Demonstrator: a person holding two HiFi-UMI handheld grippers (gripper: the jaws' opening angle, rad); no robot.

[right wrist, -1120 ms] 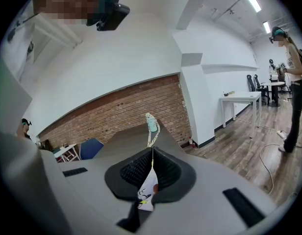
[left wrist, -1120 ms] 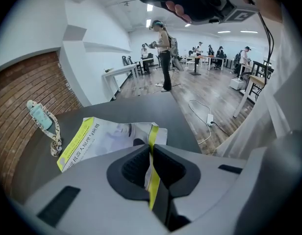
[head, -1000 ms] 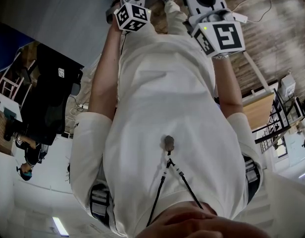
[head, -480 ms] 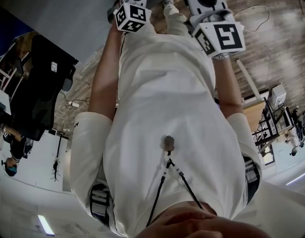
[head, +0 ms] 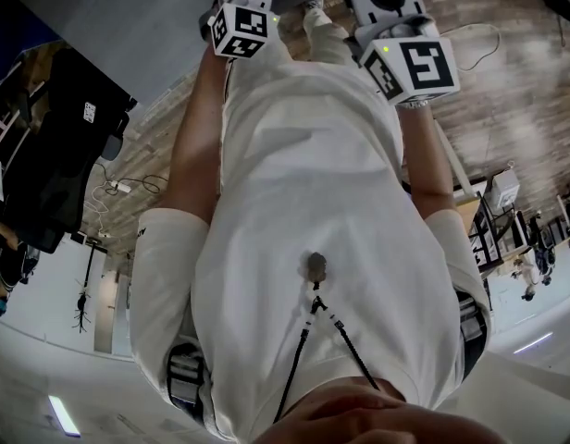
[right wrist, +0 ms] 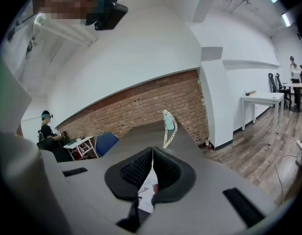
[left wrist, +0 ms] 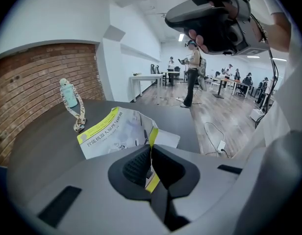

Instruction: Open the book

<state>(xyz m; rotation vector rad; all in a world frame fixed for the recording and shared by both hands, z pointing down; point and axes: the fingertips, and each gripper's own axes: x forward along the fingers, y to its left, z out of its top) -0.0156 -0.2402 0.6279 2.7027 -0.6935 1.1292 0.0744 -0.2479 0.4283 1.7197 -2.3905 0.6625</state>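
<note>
The book lies on the dark grey table. It has a white cover with a yellow band, and its near part is lifted and bent. My left gripper is shut on the book's yellow-edged cover, which stands up between the pads. In the right gripper view, my right gripper is shut on a thin white sheet of the book, and a printed page shows below the jaws. In the head view only the marker cubes of the left gripper and the right gripper show, at the top edge above the person's white shirt.
A teal bottle with a patterned lanyard stands on the table's far side near the brick wall, and the bottle also shows in the right gripper view. A blue chair is beyond the table. People and white tables stand far off across the wooden floor.
Both marker cubes have crept a little toward the top edge of the head view, and the left one has rolled slightly. The background has slid as the head turned.
</note>
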